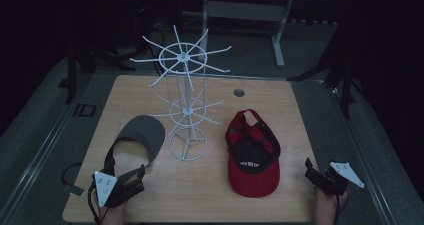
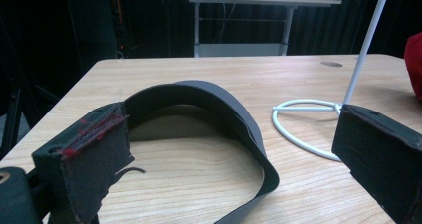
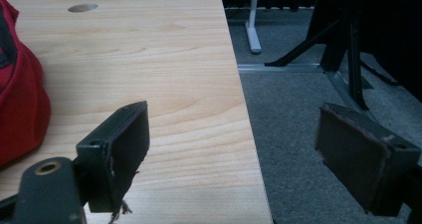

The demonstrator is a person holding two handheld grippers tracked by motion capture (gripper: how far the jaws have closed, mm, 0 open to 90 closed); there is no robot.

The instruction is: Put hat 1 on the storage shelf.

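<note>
Visor [image 1: 142,134] and red cap [image 1: 252,155] lie flanking the white wire rack [image 1: 185,100] near the bench's front edge, both light and floppy (best pinched at a stiffer brim, I'd judge), while left gripper [image 1: 131,181] and right gripper [image 1: 316,176] gape empty at the front corners.

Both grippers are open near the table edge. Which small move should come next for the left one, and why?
Probably ease the left gripper forward onto the grey visor: its jaws stand open, the visor's band lies just ahead of them, and the white rack stands bare.
</note>
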